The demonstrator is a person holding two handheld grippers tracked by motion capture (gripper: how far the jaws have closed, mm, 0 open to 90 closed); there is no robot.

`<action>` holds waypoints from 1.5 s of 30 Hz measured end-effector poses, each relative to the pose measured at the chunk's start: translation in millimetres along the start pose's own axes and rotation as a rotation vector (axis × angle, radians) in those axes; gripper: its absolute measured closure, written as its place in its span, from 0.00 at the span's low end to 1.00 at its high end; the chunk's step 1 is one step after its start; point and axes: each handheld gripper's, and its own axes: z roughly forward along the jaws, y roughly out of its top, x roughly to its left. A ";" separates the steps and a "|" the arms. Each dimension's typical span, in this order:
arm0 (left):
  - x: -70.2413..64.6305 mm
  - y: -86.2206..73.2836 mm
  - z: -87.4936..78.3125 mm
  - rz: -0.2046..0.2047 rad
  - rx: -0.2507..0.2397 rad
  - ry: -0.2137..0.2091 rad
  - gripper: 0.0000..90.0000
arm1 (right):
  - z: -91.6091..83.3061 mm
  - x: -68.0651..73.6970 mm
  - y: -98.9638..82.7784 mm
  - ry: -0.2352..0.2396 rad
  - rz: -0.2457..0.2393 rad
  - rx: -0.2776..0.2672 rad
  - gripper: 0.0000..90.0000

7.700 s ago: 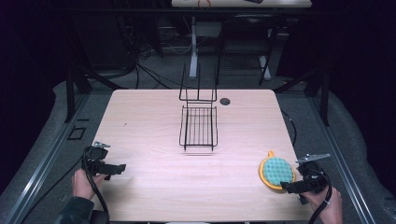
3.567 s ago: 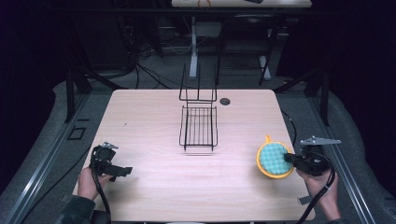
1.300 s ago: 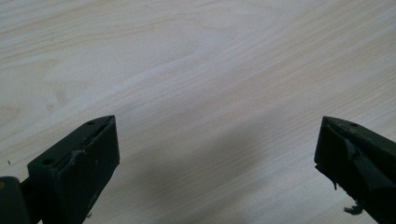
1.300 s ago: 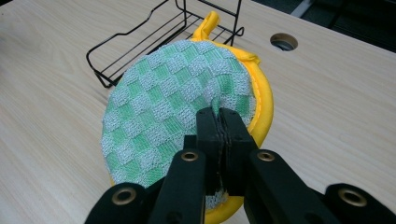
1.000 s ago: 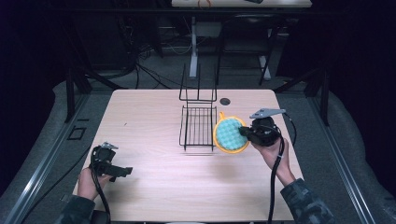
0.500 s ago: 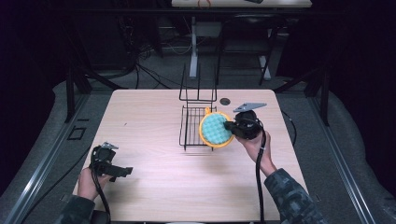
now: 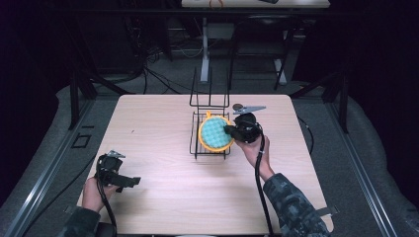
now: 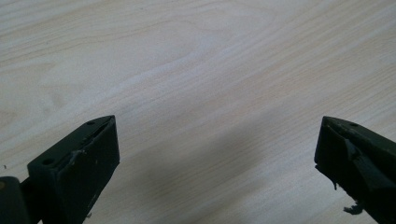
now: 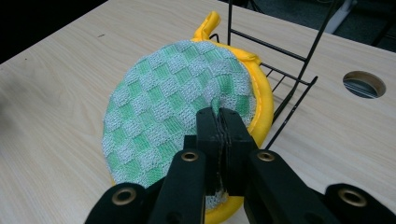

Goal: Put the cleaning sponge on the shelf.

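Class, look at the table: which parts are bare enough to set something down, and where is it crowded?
Bare wood lies between the left tool and the wire rack, and along the near edge. The crowded spot is the rack, where the right tool holds the round pot holder.

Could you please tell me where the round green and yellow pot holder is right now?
In the high view, the pot holder is over the black wire rack at the table's centre, pinched at its right edge by the right gripper.
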 end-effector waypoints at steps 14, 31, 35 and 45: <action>-0.1 0.1 -0.3 -0.002 -0.003 0.000 0.00 | 18.4 4.7 -1.2 -0.005 0.016 -0.006 0.98; 0.2 0.2 -0.2 0.003 -0.001 -0.001 0.00 | 34.8 -4.8 -10.4 -0.032 0.073 0.002 0.98; 0.2 0.2 -0.2 0.004 0.001 -0.001 0.00 | 38.2 -7.8 -12.4 -0.032 0.099 0.001 0.98; -0.3 0.3 0.5 0.002 -0.004 0.003 0.00 | 47.8 -6.7 -15.0 -0.025 0.114 0.009 0.97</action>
